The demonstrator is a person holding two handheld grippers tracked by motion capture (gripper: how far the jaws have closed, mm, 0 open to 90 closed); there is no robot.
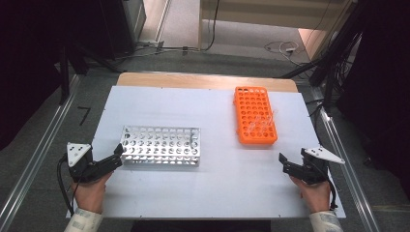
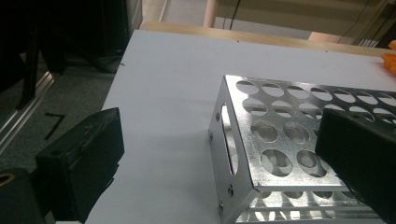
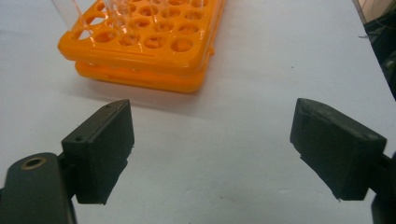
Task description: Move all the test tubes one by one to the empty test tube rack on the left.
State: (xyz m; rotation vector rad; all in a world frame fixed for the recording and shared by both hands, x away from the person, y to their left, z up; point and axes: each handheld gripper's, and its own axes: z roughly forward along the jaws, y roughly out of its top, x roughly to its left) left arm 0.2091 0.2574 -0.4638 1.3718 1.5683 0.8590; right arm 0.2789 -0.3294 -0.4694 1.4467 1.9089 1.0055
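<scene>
High view first, from left to right. At the left edge of the white mat (image 1: 159,193) the left gripper (image 1: 115,155) rests low, with its tips near the left end of the metal rack (image 1: 161,145). In the left gripper view its jaws stand apart with nothing between them; the right jaw sits over the near corner of the metal rack (image 2: 299,140), but whether it touches I cannot tell. The holes of this rack that I can see are empty.

Farther right and toward the far side stands the orange rack (image 1: 255,115). A few clear tubes (image 1: 263,123) stand in its near end, tilted a little. In the right gripper view the tubes (image 3: 116,18) are seen just at their lower parts, in the front rows of the orange rack (image 3: 144,51).

At the right edge the right gripper (image 1: 286,164) rests on the mat, well apart from the orange rack and pointed toward it. Its jaws are wide apart and hold nothing.

I judge the work is at its start: no tube is taken yet, and the likely aim is to carry tubes from the orange rack to the metal one. The next move asks the right gripper to go forward to the near tubes, put one tube between the jaws, and close gently, because thin clear tubes slip or crack easily. The left gripper could steady the metal rack.
</scene>
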